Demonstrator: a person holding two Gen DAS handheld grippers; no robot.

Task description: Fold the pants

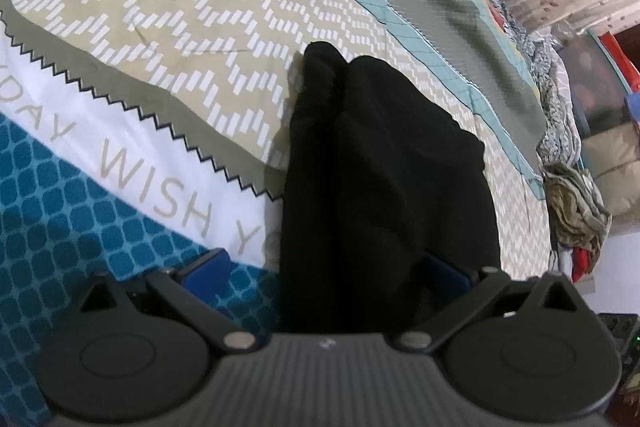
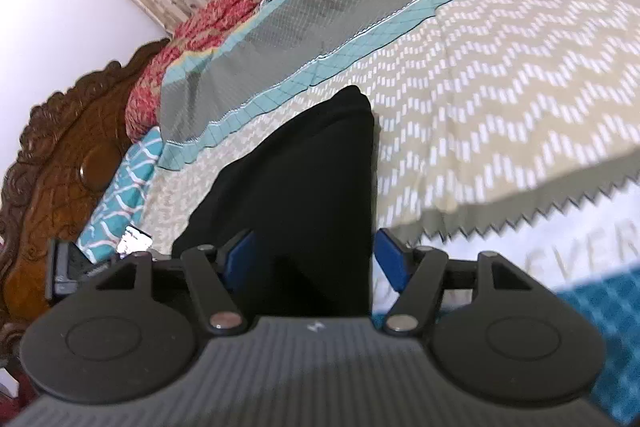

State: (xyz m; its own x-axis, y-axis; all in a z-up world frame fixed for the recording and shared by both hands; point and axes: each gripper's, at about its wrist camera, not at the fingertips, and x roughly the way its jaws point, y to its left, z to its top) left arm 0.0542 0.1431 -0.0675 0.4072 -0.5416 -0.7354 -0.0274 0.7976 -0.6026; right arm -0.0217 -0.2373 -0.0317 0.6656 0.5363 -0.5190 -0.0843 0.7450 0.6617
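The left gripper (image 1: 324, 267) sits nearest the lens, its blue fingers (image 1: 206, 269) spread wide with the black pants (image 1: 384, 187) bunched between them; whether the pads press on the cloth cannot be determined, as the right-hand finger is largely hidden by fabric. The right gripper (image 2: 314, 255) stands released: both blue fingers (image 2: 390, 259) are apart, with the pants (image 2: 304, 187) lying between them. The pants rest on the bed (image 1: 180, 27), on a quilt (image 2: 500, 99) with a beige-and-white chevron pattern, teal and grey bands, and a lettered white strip. In the right wrist view a carved wooden headboard (image 2: 60, 147) closes the bed's end, a red floral blanket (image 2: 192, 39) lying beside it. No container holding any item is visible in either view.
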